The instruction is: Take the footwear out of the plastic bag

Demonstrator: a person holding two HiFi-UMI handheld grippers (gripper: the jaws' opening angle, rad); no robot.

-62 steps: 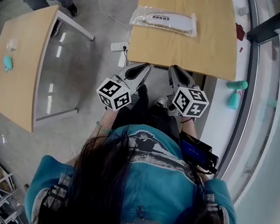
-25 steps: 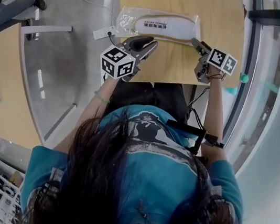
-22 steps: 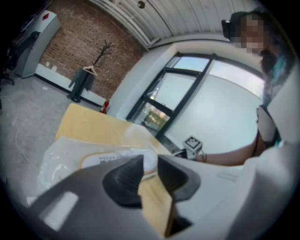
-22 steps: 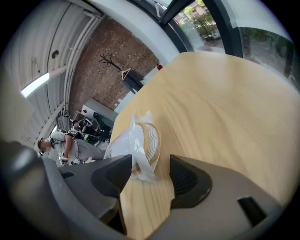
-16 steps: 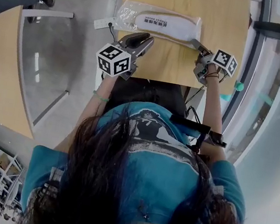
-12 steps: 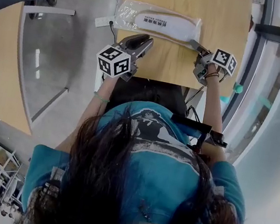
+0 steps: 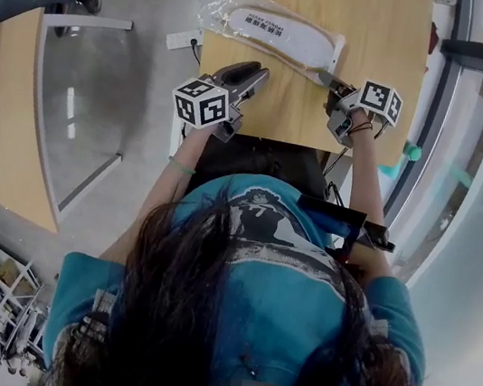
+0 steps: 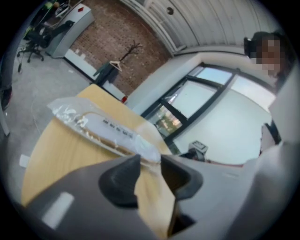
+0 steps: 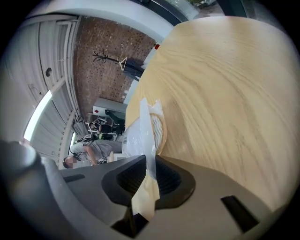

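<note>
Showing a one-sided hold on the package: at the near edge of the wooden table (image 7: 381, 18), the right gripper (image 9: 150, 161) has just been closing its jaws, which now clamp the thin film at the right-hand end of the clear plastic bag (image 7: 271, 29). The left gripper (image 8: 149, 158), near and to the left, has just been opening its jaws, yet they stand only narrowly apart with nothing between them, and the bag lies beyond their tips. The bag lies slantwise on the table's left half, right end nearer, left end farther and at the table's left edge, with the flat white slipper (image 7: 285, 41) wholly inside it. Likely faults, near to far: the grip bears on film alone, so a pull may stretch or tear it, or the film may slide out from between the pads. The left jaws look too narrow to take the slipper unless spread further. With the far end unheld, a pull would probably drag bag and slipper together, perhaps off the left edge. Which end of the bag is open cannot be told. Count: two grippers, one bag, one slipper in view (a second beneath it cannot be ruled out), one work table, and a second wooden table (image 7: 18, 104) well apart to the left.
</note>
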